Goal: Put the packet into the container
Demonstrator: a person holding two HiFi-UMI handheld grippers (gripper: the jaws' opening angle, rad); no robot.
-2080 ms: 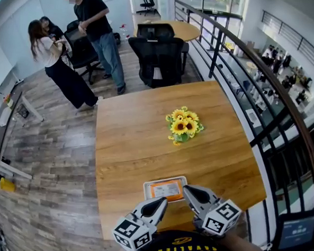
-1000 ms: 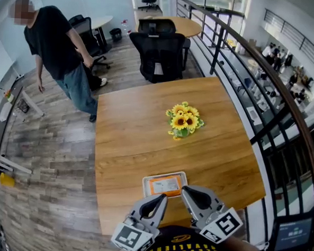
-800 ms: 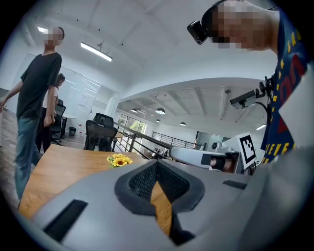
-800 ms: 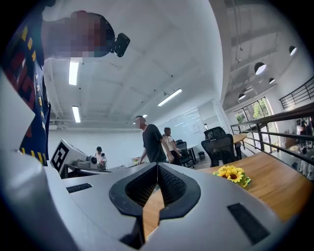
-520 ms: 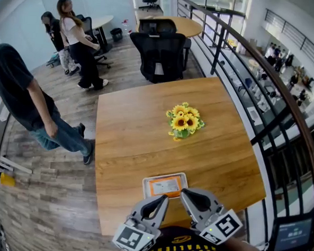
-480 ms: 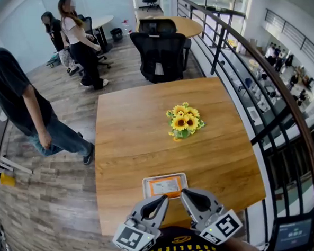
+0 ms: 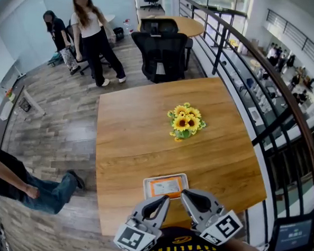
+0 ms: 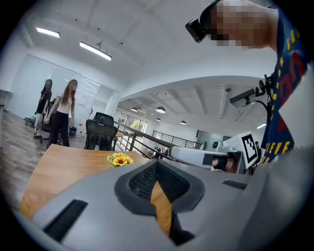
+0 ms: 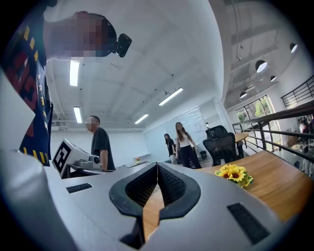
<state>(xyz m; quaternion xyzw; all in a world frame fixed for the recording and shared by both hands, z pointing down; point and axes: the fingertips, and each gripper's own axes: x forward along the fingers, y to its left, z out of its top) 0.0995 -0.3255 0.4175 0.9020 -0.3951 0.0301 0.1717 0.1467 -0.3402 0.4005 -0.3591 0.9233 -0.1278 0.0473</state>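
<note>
Orange flat packet (image 7: 165,188) lies inside the shallow white rectangular container (image 7: 166,176) on the wooden bench (image 7: 130,136), well apart from the yellow sunflower bunch (image 7: 185,122), on its near side; left tongs (image 7: 164,199) and right tongs (image 7: 185,193), just past the container from that bunch, are both closed tight, gripping nothing.

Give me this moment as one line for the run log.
left claw: shut, empty | right claw: shut, empty | packet: in container | container: near table edge, before both claws

Wood-plank floor (image 7: 55,137), black office chairs (image 7: 161,56), a dark railing (image 7: 266,133) — strip lights (image 8: 95,50) overhead.
</note>
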